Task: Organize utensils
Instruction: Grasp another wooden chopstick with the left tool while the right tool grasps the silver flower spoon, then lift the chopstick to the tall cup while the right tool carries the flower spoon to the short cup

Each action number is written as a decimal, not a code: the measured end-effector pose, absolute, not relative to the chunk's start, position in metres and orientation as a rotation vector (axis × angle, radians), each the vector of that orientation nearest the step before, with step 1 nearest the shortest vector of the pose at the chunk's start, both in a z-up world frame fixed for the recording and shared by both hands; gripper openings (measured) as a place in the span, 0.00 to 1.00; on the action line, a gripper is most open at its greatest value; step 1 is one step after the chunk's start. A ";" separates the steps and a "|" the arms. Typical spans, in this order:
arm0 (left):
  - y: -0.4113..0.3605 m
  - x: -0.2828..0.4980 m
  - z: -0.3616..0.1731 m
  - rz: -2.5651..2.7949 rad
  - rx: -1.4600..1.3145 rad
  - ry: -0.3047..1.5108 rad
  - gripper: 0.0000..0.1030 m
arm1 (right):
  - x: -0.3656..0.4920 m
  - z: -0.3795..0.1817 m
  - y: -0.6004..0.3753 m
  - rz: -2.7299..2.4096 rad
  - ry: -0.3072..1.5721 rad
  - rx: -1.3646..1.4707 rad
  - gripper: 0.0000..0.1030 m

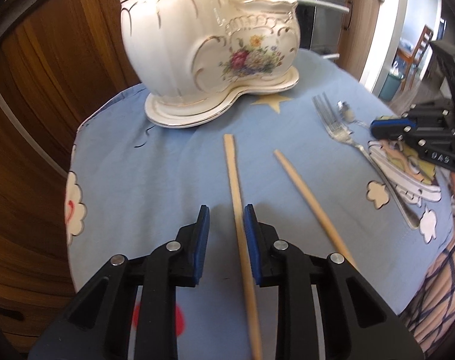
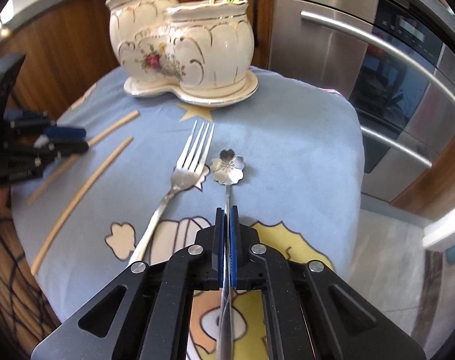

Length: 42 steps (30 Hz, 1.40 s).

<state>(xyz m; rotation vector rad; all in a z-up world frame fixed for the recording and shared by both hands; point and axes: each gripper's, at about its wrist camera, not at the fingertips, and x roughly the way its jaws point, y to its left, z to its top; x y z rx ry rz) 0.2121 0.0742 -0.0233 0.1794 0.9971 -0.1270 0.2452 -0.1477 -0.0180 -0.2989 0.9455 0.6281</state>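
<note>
Utensils lying loose in front of the ceramic holder (image 2: 182,51): right gripper (image 2: 226,213) is clamping the flower spoon (image 2: 228,166) by its handle for lifting; left gripper (image 1: 226,214) is straddling one chopstick (image 1: 238,210), jaws narrowly apart, ready to pinch it

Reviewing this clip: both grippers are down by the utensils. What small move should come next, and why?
Probably the left gripper should close on the chopstick. Its jaws are open with that stick lying between them on the blue cloth. The right gripper is already shut on the flower spoon, so it looks ready to lift toward the ceramic holder.
</note>
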 end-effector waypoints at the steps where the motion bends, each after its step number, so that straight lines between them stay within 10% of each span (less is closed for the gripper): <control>1: 0.075 0.213 -0.023 -0.129 0.190 1.010 0.23 | 0.246 -0.017 -0.147 0.630 0.957 -0.319 0.04; 22: 0.055 0.252 -0.008 -0.214 0.424 1.309 0.23 | 0.272 -0.015 -0.122 0.704 1.228 -0.586 0.08; 25: 0.047 0.252 -0.007 -0.240 0.419 1.297 0.09 | 0.270 -0.014 -0.123 0.706 1.212 -0.575 0.06; 42: 0.064 0.209 0.028 -0.219 0.128 0.903 0.06 | 0.266 0.015 -0.162 0.677 0.978 -0.257 0.04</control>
